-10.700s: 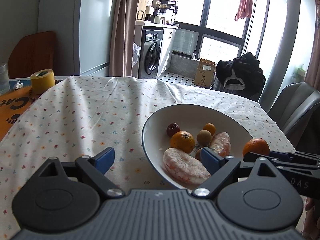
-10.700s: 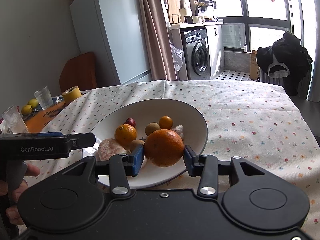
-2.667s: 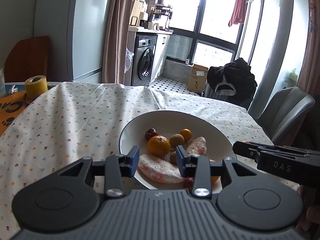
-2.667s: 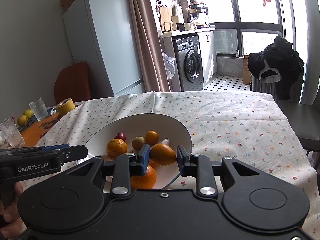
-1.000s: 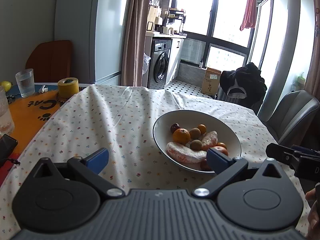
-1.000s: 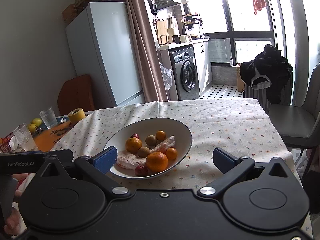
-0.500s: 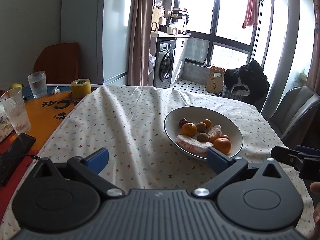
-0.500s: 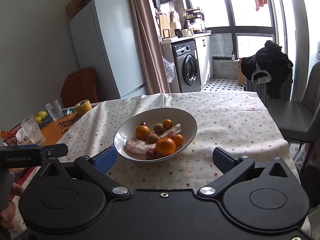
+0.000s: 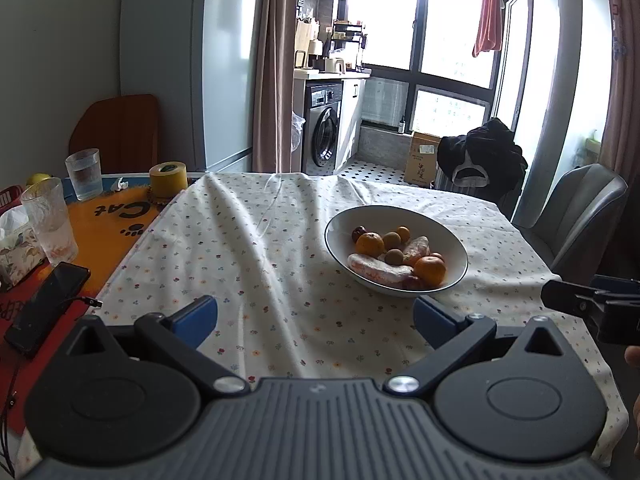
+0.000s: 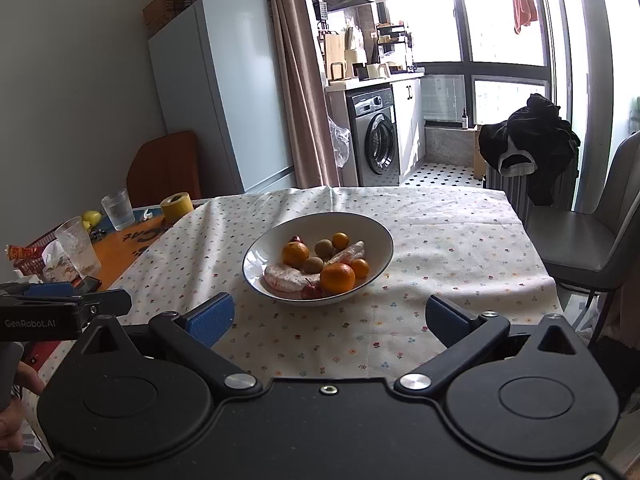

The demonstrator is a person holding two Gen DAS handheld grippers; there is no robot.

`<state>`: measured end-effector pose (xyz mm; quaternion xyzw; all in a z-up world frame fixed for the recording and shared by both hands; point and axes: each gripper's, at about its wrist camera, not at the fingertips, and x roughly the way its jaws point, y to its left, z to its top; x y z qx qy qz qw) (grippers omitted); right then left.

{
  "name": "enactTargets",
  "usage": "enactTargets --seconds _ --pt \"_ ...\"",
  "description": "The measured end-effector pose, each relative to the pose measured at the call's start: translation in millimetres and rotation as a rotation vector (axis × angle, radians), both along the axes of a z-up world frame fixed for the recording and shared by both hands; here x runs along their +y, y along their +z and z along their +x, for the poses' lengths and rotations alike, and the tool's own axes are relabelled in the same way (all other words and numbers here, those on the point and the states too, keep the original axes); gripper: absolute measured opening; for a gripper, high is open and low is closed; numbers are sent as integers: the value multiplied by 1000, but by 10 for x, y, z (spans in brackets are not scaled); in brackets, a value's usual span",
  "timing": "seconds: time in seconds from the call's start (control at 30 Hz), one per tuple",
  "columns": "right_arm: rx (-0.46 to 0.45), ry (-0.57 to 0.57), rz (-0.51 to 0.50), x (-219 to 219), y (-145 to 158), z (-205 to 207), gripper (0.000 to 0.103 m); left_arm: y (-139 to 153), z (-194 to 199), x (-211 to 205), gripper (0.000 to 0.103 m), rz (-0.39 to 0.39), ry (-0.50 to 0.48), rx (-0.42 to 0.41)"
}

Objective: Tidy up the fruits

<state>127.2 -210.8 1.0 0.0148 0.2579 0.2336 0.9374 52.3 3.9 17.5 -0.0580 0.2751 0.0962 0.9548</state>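
A white bowl [image 9: 340, 224] [image 10: 376, 226] stands on the flowered tablecloth and holds several fruits: a large orange [image 9: 430, 270] [image 10: 337, 278] at the near side, another orange [image 9: 369, 243] [image 10: 295, 254], two brown kiwis, small oranges, peeled pomelo pieces [image 9: 376, 270] [image 10: 286, 276] and a red fruit. My left gripper [image 9: 316, 316] is open and empty, held back from the bowl over the cloth. My right gripper [image 10: 330, 318] is open and empty too, just short of the bowl's near rim. Each gripper shows at the edge of the other's view.
The orange table part at the left carries two glasses [image 9: 50, 220], a yellow tape roll [image 9: 168, 180], a phone [image 9: 44, 308] with a cable, and a tissue box. A grey chair [image 9: 576, 216] stands at the right. A fridge, washing machine and windows lie beyond.
Both grippers have let go of fruit, opened wide and drawn back from the bowl, which now looks smaller. The large orange once in the right gripper lies in the bowl.
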Motion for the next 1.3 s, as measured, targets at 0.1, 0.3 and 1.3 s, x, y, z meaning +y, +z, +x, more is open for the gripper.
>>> enactTargets --seconds 0.1,0.3,1.3 --pt "-9 9 -10 -2 74 -98 103 19 -75 -24 103 6 -19 4" --pt "-46 25 -16 3 202 -297 103 82 -240 -20 103 12 -30 -6" --pt "-2 50 -11 1 180 -358 103 167 -383 59 103 9 -25 -23"
